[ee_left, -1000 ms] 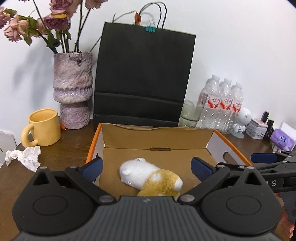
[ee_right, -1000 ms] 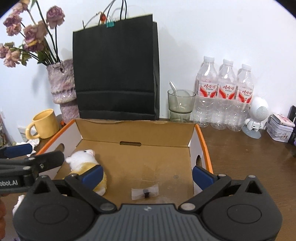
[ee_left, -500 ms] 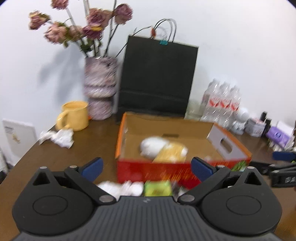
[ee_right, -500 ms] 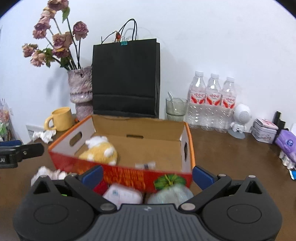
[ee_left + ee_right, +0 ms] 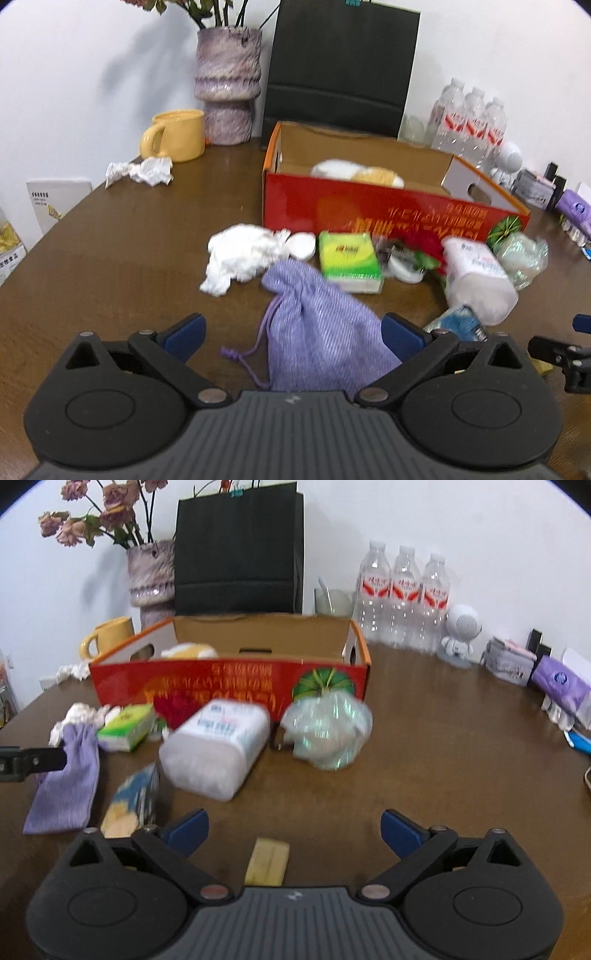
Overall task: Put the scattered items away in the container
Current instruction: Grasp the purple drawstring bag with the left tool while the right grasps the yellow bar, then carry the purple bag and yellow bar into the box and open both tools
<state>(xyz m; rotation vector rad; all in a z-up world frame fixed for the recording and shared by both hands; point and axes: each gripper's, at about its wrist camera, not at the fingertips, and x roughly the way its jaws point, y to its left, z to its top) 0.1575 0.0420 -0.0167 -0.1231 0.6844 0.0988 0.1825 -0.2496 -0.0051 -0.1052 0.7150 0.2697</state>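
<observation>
Both grippers, left gripper (image 5: 291, 334) and right gripper (image 5: 294, 827), hover with fingers apart and empty. The purple pouch (image 5: 317, 332) lies on the tabletop (image 5: 129, 258) before the box (image 5: 388, 210); soft, light, probably best pinched mid-body.

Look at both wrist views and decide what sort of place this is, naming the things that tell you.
Probably a home or small office, on a brown wooden table against a white wall. A vase of dried roses, a yellow mug and three water bottles line the back, behind a red cardboard box.
</observation>
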